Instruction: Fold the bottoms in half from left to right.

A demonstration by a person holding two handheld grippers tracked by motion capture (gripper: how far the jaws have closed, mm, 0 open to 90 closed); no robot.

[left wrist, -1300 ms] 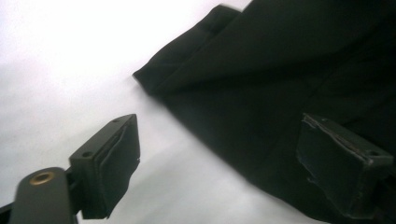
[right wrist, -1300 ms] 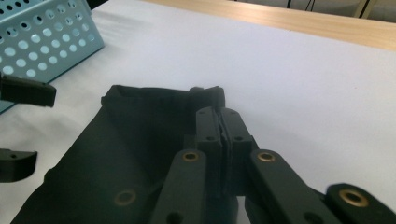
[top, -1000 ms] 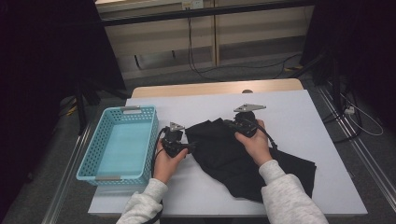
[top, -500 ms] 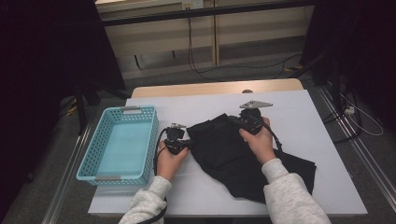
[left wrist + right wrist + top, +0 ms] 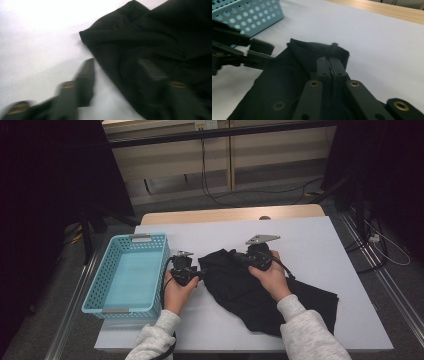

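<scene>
A crumpled black cloth (image 5: 250,290) lies on the white table (image 5: 320,235). My right gripper (image 5: 243,257) is at the cloth's far left part, and in the right gripper view its jaws are shut (image 5: 330,63) on a raised fold of the black cloth (image 5: 287,82). My left gripper (image 5: 196,272) sits at the cloth's left edge. Its jaws have just been opening and stand apart (image 5: 116,68). One finger (image 5: 86,75) is over bare table, the other (image 5: 150,70) over the black cloth (image 5: 160,37), whose edge lies between them unpressed. The left gripper (image 5: 254,53) also appears in the right gripper view.
A light blue perforated basket (image 5: 135,239) with nothing in it stands at the table's left side, close to my left hand; its corner (image 5: 249,15) shows in the right gripper view. A wooden strip (image 5: 225,215) runs along the table's far edge. Cables lie on the floor behind.
The right gripper has shifted slightly to the left with the cloth fold in it. The left hand has stayed at the cloth's left edge.
</scene>
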